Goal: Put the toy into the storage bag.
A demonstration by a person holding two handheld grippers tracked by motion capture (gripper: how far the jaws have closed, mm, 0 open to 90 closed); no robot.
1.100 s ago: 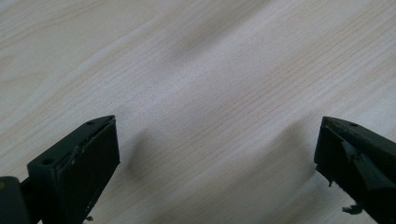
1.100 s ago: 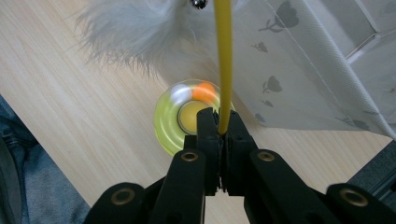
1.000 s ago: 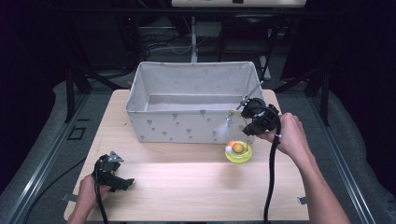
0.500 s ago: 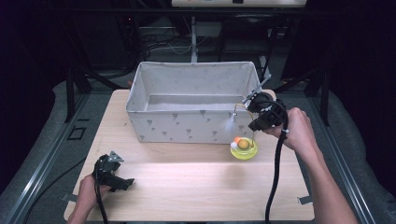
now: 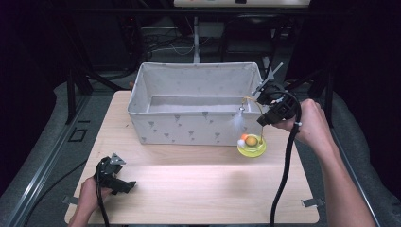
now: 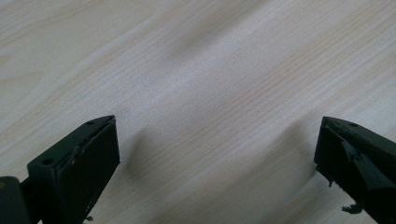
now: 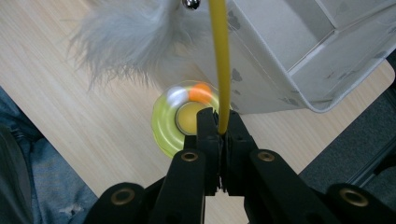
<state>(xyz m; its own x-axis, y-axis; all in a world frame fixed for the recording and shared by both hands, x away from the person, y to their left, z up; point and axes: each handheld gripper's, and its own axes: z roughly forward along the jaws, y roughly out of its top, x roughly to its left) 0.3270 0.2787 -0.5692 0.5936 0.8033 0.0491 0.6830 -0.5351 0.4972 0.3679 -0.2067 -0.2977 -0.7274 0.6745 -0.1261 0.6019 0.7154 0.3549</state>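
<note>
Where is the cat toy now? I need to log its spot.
In the high view, the cat toy sits right of centre, against the fabric bin.

Dark room, grey floor, wooden table.

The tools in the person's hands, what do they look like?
Both are black. The left tool has two chunky jaws with flat pads and a grey three-cornered plate on top. The right tool has slim black jaws with brass-coloured rivets, and a thick black cable hangs from it. The forearms show no sleeves.
</note>
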